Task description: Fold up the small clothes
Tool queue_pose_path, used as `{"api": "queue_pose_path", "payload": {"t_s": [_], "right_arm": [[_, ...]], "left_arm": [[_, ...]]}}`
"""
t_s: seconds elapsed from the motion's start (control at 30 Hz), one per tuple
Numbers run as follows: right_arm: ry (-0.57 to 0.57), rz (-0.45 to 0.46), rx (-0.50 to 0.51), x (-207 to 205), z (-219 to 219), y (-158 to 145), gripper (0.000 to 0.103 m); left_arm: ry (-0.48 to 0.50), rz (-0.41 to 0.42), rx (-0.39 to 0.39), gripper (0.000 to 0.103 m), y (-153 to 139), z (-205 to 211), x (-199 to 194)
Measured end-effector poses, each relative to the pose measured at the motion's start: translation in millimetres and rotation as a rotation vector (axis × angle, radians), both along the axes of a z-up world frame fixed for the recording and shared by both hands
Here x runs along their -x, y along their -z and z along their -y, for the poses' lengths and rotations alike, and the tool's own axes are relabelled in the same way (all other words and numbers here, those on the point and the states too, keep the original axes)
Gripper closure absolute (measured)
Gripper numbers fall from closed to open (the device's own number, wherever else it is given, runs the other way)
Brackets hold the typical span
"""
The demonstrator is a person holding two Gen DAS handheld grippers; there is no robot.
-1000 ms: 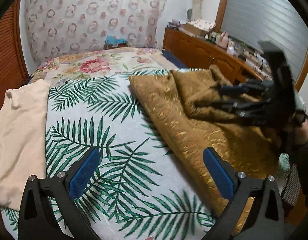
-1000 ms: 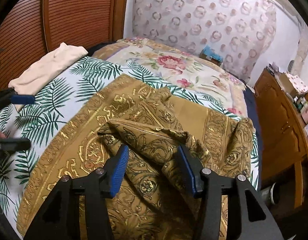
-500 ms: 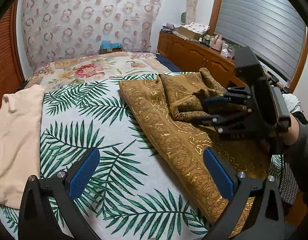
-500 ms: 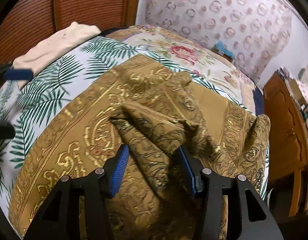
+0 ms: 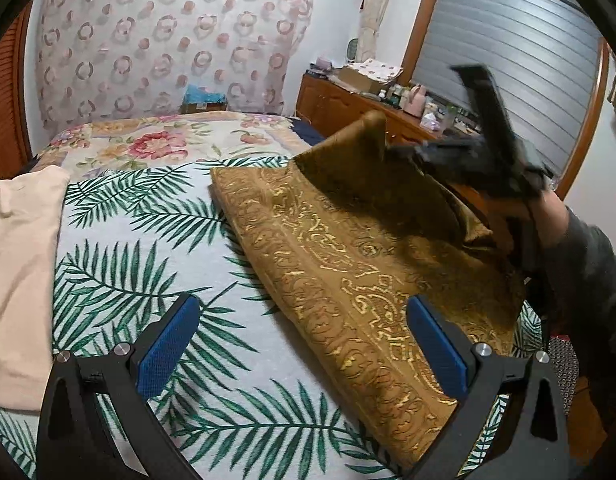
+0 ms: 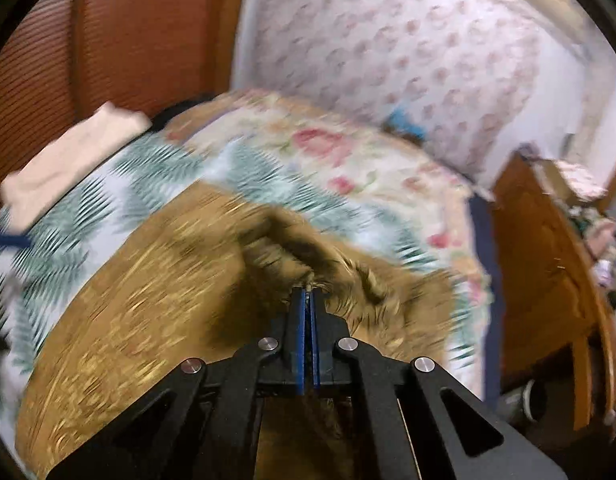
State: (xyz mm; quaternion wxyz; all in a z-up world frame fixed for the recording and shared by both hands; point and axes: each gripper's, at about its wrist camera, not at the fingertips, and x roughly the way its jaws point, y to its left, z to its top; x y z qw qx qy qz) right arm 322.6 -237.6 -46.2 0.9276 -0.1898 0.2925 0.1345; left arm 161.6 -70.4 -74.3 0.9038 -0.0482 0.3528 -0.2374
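Gold cloth (image 6: pixel 156 292) is pinched by the closed right gripper (image 6: pixel 308 294) for folding; the left gripper (image 5: pixel 304 344) is held open, empty.

My left wrist view is sharp and evenly lit; my right wrist view smears with motion blur. Both bend at black fisheye edges. Soft shadow sits under the lifted gold cloth (image 5: pixel 347 248).

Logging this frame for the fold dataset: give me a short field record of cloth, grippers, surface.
surface: bed with palm-leaf cover
cloth in work: gold patterned cloth, far part lifted off the bed
right gripper: jaws just closed, pinching a fold of the cloth
left gripper: jaws open, nothing between the pads, over the cloth's near edge
other cloth: cream garment at the bed's left side
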Motion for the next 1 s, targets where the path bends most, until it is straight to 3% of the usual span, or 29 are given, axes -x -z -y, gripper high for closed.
{"api": "queue_pose_path", "payload": {"t_s": [0.13, 0.2, 0.33, 0.47, 0.57, 0.73, 0.87, 1.0], "right_arm": [[0.181, -0.07, -0.033, -43, 37, 4, 0.1], [0.224, -0.099, -0.05, -51, 51, 8, 0.094], [0.238, -0.102, -0.072, -43, 62, 8, 0.092], [0.185, -0.079, -0.104, -12, 67, -3, 0.091], [0.13, -0.059, -0.135, 23, 72, -9, 0.084], [0.056, -0.061, -0.189, 95, 86, 3, 0.077], [0.033, -0.081, -0.2, 143, 108, 14, 0.062], [0.069, -0.099, -0.205, 167, 124, 23, 0.061]], "left_arm": [[0.011, 0.008, -0.009, 0.0, 0, 10, 4], [0.01, 0.011, -0.024, 0.0, 0, 13, 4], [0.027, 0.0, -0.037, 0.0, 5, 18, 4], [0.038, -0.018, -0.031, 0.0, 8, 21, 2], [0.039, -0.013, -0.031, 0.0, 9, 23, 5], [0.051, -0.015, -0.038, 0.0, 10, 27, 14], [0.061, -0.026, -0.057, 0.0, 14, 29, 20], [0.062, -0.017, -0.069, 0.0, 14, 31, 26]]}}
